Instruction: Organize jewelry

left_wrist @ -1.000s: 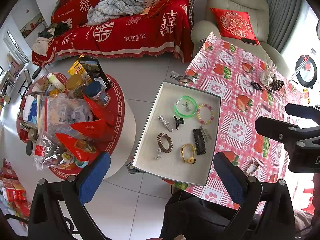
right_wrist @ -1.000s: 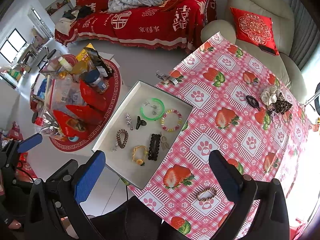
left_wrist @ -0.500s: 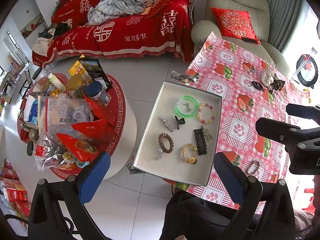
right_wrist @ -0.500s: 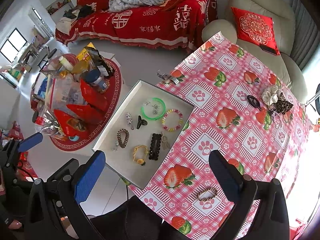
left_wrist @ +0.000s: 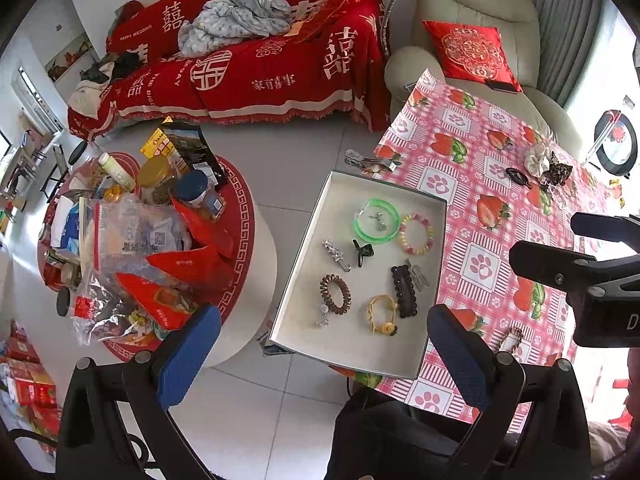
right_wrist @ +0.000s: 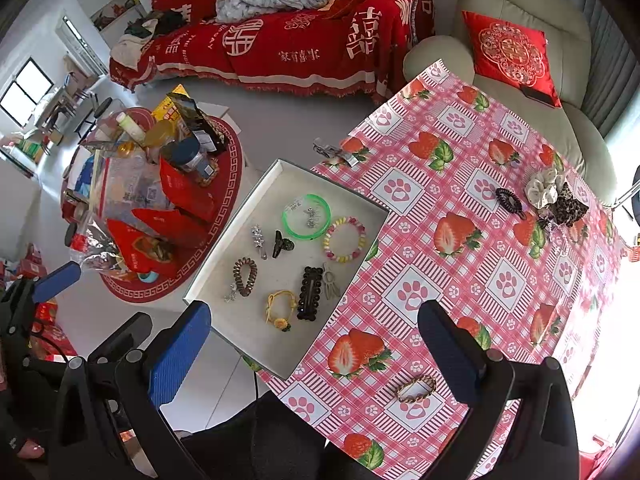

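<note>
Braided bracelet [right_wrist: 415, 388] on tablecloth, between spread right tool [right_wrist: 314, 344] fingers, untouched

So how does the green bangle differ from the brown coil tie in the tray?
The green bangle is a smooth, translucent, bright ring; the brown coil tie is a ridged, dark spiral. The bangle is a wide open circle with a small silver piece lying inside it; the tie is squeezed into a narrower oval. The bangle lies toward the tray's far end, the tie nearer. Both lie flat.

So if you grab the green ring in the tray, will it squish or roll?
The green ring looks like hard see-through plastic, so it probably keeps its shape. It lies flat in the tray, so it shouldn't roll unless stood on edge. It may be slippery.
</note>
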`<state>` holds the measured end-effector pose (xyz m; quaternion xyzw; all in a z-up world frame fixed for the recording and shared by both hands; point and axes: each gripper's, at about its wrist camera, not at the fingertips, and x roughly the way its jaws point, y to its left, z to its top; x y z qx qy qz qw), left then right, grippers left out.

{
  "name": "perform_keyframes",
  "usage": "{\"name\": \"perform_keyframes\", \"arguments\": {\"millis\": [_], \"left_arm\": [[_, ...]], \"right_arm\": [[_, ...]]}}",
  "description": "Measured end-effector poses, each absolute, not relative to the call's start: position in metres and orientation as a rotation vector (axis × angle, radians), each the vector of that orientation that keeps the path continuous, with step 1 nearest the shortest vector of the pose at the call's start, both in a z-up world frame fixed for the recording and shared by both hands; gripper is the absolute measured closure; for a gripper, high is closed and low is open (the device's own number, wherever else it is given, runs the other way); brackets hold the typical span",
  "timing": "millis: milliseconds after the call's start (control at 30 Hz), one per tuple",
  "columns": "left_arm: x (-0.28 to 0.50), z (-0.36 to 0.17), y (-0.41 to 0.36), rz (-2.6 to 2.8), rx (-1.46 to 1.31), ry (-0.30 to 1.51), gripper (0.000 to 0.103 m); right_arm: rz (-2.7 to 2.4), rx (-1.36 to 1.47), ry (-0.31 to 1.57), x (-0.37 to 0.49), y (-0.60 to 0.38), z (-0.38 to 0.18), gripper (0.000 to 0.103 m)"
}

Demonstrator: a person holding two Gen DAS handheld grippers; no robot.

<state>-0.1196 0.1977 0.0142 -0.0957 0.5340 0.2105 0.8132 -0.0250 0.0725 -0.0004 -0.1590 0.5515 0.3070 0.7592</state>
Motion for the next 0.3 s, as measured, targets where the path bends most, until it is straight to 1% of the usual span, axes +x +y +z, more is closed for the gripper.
{"name": "perform_keyframes", "arguments": {"millis": [300], "left_arm": [[-0.1169, 0.0094, 0.1952, 0.443, -0.201, 1.164, 0.0]], "right_arm": [[0.67, -0.344, 1.203, -0.0251, 0.0724, -0.0009, 0.0]]}}
